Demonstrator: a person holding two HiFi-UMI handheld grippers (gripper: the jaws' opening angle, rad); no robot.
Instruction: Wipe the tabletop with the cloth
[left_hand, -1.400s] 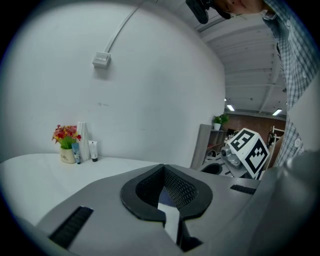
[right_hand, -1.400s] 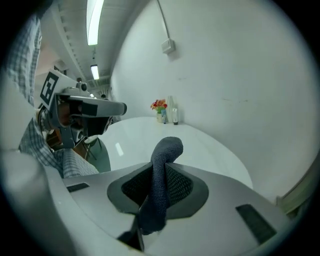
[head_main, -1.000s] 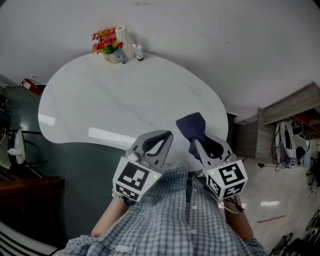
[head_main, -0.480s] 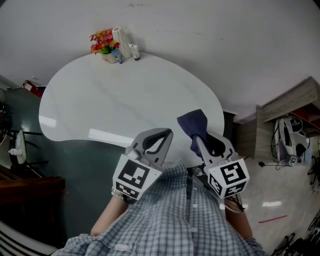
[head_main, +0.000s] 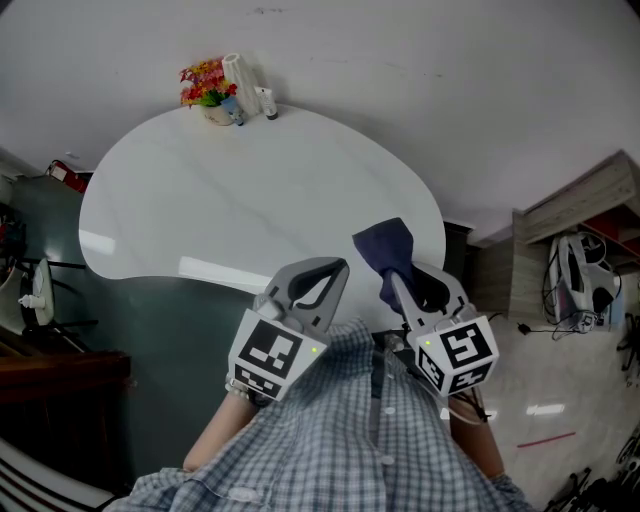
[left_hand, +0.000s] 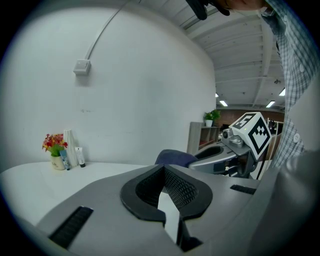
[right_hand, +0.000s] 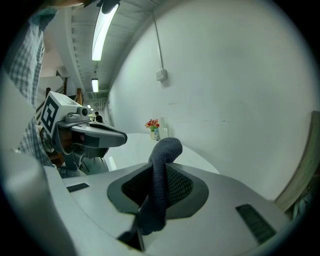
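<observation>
Nearest me, at 6 o'clock, my left tongs (head_main: 332, 268) are clenched on nothing. Just beside them at 5 o'clock, my right tongs (head_main: 392, 282) grip the dark cloth (head_main: 384, 246), bunched above the near right edge of the table (head_main: 200, 200). I judge that so narrow a pinch could let the cloth slip once it drags, and a long sweep toward 11 o'clock could knock the flowers (head_main: 203, 84) and bottles (head_main: 262, 100) at the far rim. My shirt (head_main: 340, 430) hides the near edge, and I cannot tell whether the cloth touches the top.
</observation>
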